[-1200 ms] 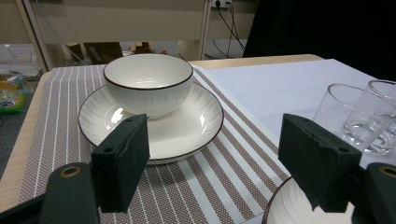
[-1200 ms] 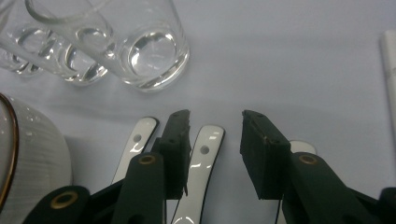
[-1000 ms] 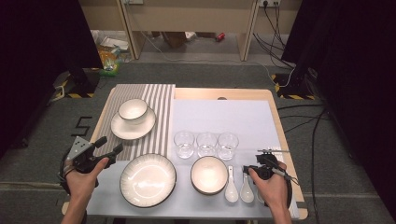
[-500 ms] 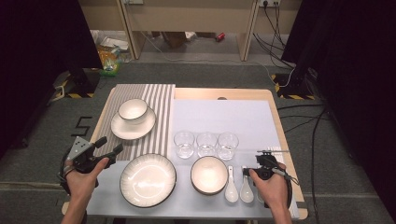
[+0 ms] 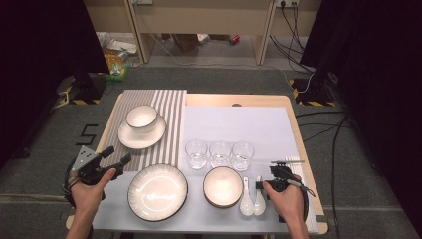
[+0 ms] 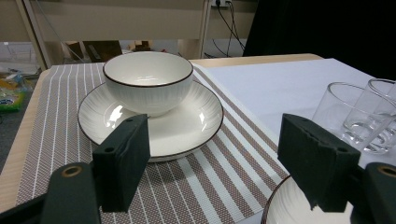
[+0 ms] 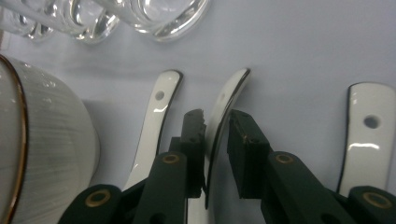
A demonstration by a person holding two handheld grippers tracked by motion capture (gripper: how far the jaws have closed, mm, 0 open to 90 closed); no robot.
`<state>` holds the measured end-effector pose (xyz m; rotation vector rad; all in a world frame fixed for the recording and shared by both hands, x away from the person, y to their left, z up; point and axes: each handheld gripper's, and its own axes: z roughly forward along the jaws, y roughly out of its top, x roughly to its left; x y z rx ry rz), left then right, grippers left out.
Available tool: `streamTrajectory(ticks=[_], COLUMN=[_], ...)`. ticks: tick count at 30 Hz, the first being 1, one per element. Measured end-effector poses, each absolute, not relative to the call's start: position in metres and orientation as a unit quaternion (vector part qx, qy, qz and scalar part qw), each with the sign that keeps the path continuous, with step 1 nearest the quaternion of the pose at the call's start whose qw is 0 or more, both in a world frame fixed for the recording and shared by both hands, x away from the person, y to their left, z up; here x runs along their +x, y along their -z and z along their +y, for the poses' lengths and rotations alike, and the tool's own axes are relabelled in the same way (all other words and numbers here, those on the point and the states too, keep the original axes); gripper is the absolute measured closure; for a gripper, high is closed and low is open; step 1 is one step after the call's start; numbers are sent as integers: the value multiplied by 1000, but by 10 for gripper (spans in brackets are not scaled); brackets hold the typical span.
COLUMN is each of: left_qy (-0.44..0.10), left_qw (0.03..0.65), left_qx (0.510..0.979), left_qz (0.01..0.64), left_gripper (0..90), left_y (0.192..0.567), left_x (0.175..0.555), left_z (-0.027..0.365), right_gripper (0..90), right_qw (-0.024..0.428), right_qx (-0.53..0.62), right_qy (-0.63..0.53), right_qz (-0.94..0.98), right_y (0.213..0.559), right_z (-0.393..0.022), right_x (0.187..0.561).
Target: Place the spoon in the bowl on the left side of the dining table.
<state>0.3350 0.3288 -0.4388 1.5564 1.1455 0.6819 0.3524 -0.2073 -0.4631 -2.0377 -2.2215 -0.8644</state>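
Note:
My right gripper (image 7: 215, 122) reaches over the near right of the white mat. Its jaws have just been closing and now pinch the handle of a white spoon (image 7: 223, 105), which is tilted on its edge between the pads. A second spoon (image 7: 159, 109) lies to its left and a third (image 7: 369, 135) to its right. In the high view the right gripper (image 5: 261, 185) sits at the spoons (image 5: 253, 198), beside a bowl (image 5: 222, 185). My left gripper (image 5: 117, 155) hovers open over the striped placemat (image 6: 60, 116), holding nothing, facing a bowl (image 6: 147, 81) on a plate (image 6: 187, 123).
Three glasses (image 5: 219, 153) stand in a row mid-table on the white mat (image 5: 239, 119). A large white plate (image 5: 158, 191) lies at the near edge between my hands. Cables (image 5: 343, 129) trail on the floor to the right of the table.

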Motion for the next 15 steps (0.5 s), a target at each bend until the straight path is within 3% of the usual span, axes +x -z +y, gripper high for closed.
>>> streamTrajectory(ticks=[15], left_qy=[-284], left_qw=[518], left_qx=[649], left_qz=[480], left_gripper=[244], left_y=[440], left_x=[335], left_z=[330], right_gripper=[860], right_qw=[25], right_qx=[-656], right_qy=[280], right_qz=[-700], right_y=[466], right_z=[-204], right_x=[353])
